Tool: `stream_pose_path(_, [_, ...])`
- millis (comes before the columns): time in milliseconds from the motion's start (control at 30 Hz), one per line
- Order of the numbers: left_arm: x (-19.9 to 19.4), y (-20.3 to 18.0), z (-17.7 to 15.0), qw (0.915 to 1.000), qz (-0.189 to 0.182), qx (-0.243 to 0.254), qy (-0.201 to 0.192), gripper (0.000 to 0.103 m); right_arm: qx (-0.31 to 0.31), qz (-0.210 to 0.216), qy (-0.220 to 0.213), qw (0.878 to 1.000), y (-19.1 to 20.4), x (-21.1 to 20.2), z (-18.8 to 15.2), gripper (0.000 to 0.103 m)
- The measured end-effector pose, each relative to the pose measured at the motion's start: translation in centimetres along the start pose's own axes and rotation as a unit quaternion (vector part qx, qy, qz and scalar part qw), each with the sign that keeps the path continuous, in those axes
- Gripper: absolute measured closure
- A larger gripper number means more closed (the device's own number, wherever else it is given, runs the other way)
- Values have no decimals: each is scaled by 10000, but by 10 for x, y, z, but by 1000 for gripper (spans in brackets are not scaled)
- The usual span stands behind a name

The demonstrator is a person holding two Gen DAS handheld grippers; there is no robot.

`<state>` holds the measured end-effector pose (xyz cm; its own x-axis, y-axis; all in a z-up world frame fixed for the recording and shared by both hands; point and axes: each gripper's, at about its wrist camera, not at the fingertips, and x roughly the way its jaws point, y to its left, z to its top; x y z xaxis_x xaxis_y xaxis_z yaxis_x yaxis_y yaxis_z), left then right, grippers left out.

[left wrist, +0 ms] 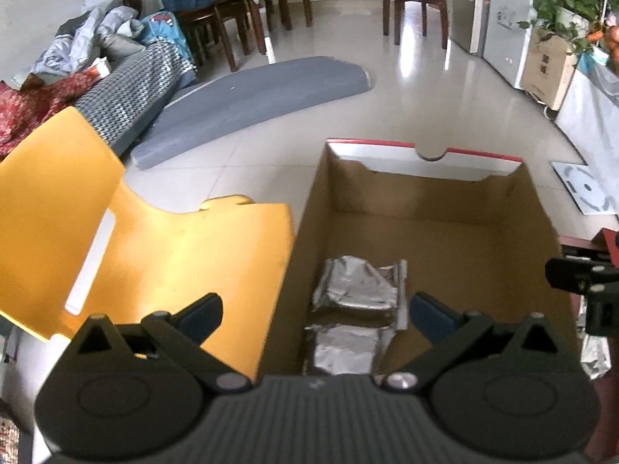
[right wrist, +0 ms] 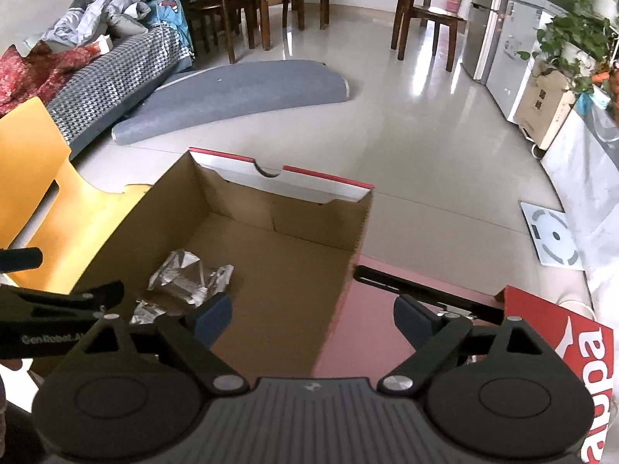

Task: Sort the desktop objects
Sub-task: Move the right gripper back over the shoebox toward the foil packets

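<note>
Box (right wrist: 271, 270) sits on the pink table (right wrist: 371, 317), foil packets (left wrist: 356, 309) inside by the near-left wall. Pen (right wrist: 425, 294) lies just right of the box. Both grippers, left (left wrist: 315, 317) and right (right wrist: 312, 319), spread, empty. Next, probably: right gripper pinches pen mid-barrel, low.

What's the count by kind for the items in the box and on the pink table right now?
Foil packets: 2, both lying inside the cardboard box
Black pens: 1, on the pink table beside the box
Cardboard boxes: 1
Red box lids: 1, at the table's right edge
Total: 5
</note>
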<state>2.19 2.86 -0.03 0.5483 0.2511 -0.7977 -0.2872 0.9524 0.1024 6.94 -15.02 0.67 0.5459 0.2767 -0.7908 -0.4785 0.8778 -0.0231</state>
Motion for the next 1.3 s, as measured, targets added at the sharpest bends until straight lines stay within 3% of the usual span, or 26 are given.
stream_pose_path(200, [-2,15,-2,9997,154,-170,4,0,-55,347,17,9994,18,2,5,12])
stream_pose_path(633, [-1,47,-11,9982,384,-433,130,0,-836,496,-46,9953,69,8,4,12])
stream_pose_path(933, [1,61,-16,9972,506,-504,228,0,-493,1035,85,9934,75,18,2,12])
stream_pose_path(1300, [5,74,-20,9953,646,-640,331,0,-663,1072,169,9919,93,28,-1,12])
